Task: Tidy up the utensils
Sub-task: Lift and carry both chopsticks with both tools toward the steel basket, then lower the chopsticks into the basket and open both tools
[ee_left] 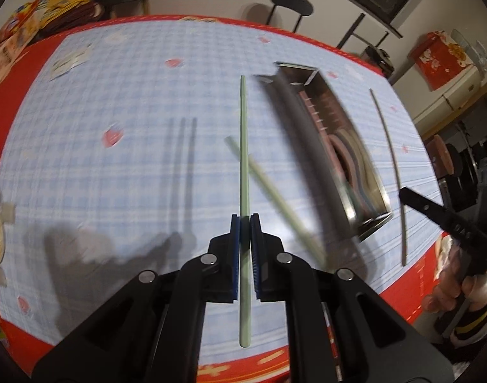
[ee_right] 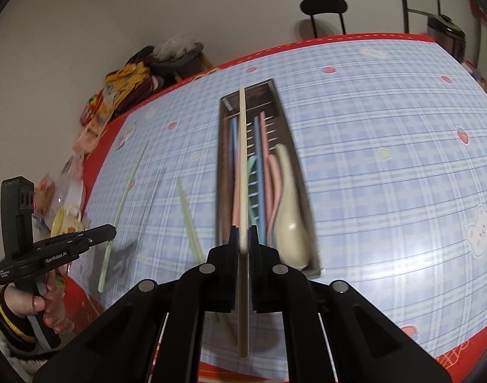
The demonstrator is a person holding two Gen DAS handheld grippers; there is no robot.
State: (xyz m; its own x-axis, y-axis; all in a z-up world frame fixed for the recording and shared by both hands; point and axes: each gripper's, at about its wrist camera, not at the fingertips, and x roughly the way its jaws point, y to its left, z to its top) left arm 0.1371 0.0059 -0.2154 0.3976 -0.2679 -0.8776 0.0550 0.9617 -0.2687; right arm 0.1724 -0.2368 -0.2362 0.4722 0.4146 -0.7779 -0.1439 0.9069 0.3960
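My left gripper [ee_left: 245,220] is shut on a pale green chopstick [ee_left: 243,146] and holds it above the tablecloth. A second green chopstick [ee_left: 275,191] lies on the cloth just to its right. My right gripper [ee_right: 243,233] is shut on a cream chopstick [ee_right: 242,159] and holds it over the steel utensil tray [ee_right: 222,121]. The tray holds blue and pink chopsticks [ee_right: 259,166] and a cream spoon [ee_right: 289,210], a pink spoon and a green spoon. The tray also shows in the left wrist view [ee_left: 368,220], with the cream chopstick [ee_left: 393,166] beyond it.
The table carries a blue checked cloth [ee_right: 387,159] with a red border. Snack bags and clutter [ee_right: 115,95] sit at its far left corner, and a small cup [ee_right: 66,220] near the left edge. A black chair [ee_right: 324,8] stands behind the table.
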